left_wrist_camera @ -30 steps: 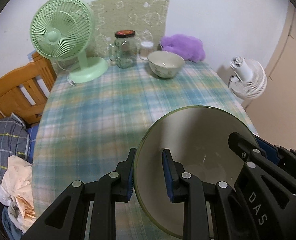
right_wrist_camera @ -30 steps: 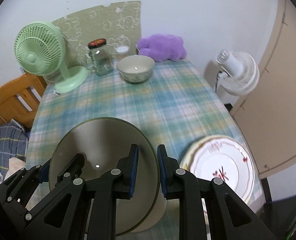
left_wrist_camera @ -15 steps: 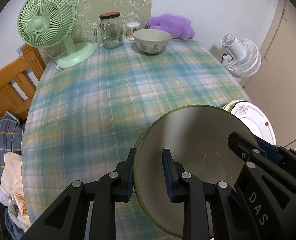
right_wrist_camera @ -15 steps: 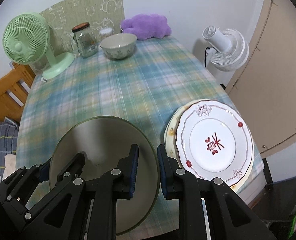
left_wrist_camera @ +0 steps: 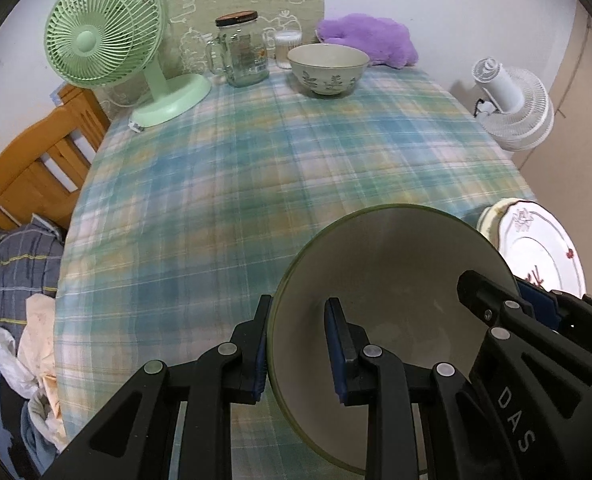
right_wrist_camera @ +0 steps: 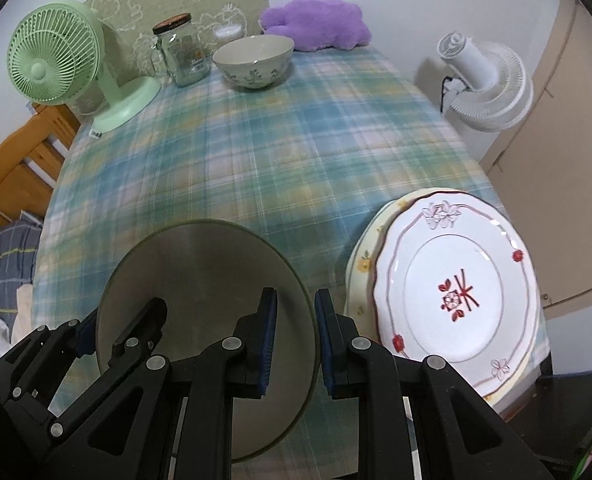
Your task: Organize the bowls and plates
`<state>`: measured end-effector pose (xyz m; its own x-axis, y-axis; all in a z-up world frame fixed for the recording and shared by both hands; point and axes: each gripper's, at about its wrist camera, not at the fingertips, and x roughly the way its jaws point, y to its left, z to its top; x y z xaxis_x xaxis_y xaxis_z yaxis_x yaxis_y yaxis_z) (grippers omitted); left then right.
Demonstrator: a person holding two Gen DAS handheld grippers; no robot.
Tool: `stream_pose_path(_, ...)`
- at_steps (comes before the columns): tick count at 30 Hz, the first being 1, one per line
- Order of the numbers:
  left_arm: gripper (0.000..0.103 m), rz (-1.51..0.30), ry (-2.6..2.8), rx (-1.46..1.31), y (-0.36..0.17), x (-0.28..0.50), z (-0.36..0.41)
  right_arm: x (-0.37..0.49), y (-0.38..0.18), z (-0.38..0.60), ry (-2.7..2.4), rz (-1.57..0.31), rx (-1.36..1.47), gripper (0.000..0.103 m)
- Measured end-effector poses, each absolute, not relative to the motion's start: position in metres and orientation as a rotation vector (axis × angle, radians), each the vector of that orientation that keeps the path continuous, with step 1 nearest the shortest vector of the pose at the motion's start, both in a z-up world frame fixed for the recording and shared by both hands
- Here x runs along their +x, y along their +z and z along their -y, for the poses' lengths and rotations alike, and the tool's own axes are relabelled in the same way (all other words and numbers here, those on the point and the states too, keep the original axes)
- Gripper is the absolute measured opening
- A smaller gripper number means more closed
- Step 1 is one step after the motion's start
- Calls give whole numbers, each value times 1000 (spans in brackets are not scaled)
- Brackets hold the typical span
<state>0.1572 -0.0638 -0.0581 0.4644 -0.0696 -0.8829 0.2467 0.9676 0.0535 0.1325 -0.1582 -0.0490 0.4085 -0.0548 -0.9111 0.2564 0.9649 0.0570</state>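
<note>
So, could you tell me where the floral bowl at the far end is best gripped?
Grip the floral bowl by its rim, coming from above: it stands upright and open, so one finger goes inside the wall and one outside, on the near side clear of the jar.

Home room: plaid-clothed table (left_wrist_camera: 280, 168) ahead of jaws; beyond it green desk fan (left_wrist_camera: 108, 36), glass jar (left_wrist_camera: 242, 50), purple plush (left_wrist_camera: 365, 38); wooden bed frame (left_wrist_camera: 36, 168) left.

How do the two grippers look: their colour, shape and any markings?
The left gripper and the right gripper look alike: black plastic bodies with triangular cut-outs, silver round rivets at the joints, and two straight fingers faced with blue ribbed pads. White letters "DAS" mark the right gripper's side in the left wrist view. No cables or sleeves show.
</note>
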Motion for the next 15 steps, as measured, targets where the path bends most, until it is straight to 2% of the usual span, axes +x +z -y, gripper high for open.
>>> stream_pose_path(5, 23, -1142, -161, 152, -72, 160, 57, 139, -59, 157, -163, -1171, 203, 22)
stream_pose_path(15, 23, -1140, -167, 135, -71, 158, 59, 139, -64, 155, -148, -1173, 162, 24)
